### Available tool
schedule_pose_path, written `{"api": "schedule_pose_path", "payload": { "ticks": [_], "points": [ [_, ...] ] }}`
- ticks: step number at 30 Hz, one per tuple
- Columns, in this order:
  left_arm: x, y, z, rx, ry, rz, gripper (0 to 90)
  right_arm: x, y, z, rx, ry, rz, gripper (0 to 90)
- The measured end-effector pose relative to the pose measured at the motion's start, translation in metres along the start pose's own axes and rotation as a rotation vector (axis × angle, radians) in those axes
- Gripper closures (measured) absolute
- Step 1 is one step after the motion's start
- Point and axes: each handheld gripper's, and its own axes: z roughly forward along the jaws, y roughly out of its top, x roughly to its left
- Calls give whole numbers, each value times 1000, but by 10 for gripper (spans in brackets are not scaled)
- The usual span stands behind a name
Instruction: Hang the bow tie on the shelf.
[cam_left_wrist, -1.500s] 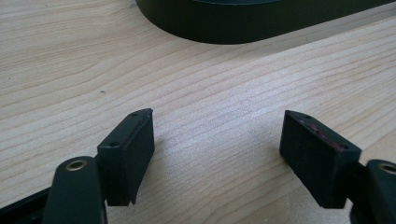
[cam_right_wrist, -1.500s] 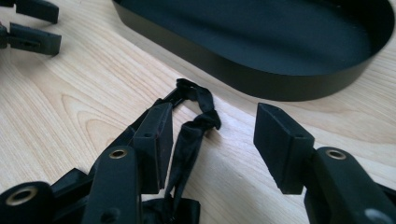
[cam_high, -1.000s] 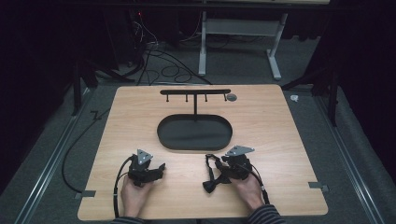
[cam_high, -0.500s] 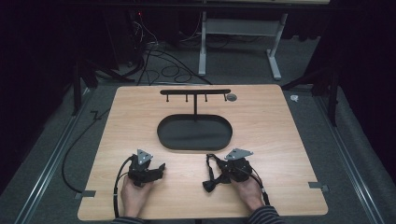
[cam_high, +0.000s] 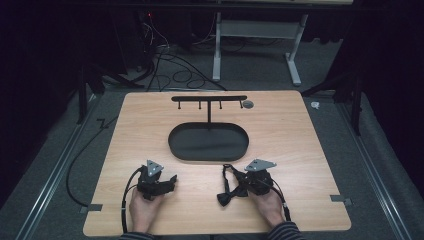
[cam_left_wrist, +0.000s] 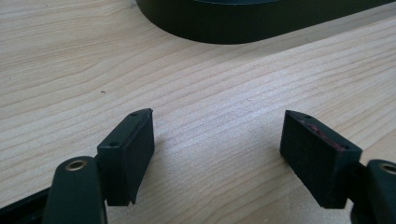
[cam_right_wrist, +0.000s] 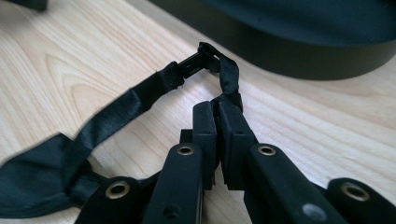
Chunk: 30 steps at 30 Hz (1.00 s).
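A black bow tie (cam_high: 223, 199) with a thin strap (cam_high: 230, 172) lies on the wooden table (cam_high: 305, 150), just in front of the stand's oval base (cam_high: 227, 144). My right gripper (cam_high: 239, 182) is shut on the strap (cam_right_wrist: 140, 95) near its clasp; in the right gripper view (cam_right_wrist: 217, 110) the jaws press together on the fabric and the bow (cam_right_wrist: 32, 184) rests at the lower left. Over bare wood to the left, my left gripper (cam_high: 171, 180) is open, with nothing between its jaws in the left gripper view (cam_left_wrist: 217, 126).
A black stand rises from the base, its crossbar (cam_high: 209, 98) carrying several small hooks. A small grey round thing (cam_high: 247, 104) sits by the bar's right end. The base's wall (cam_left_wrist: 243, 23) lies close ahead of the left gripper. Cables run on the floor (cam_high: 170, 60) behind.
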Motion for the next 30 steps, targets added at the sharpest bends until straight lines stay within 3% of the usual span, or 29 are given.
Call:
{"api": "schedule_pose_path", "payload": {
  "ticks": [12, 22, 30],
  "points": [
    [0, 0, 0, 0, 1, 0, 266, -6, 9, -25, -68, 16, 18, 876],
    [0, 0, 0, 0, 1, -1, 265, -3, 22, -44, -98, 4, -32, 876],
    [0, 0, 0, 0, 1, 0, 265, -6, 33, -52, -118, -10, -38, 877]
  ]
}}
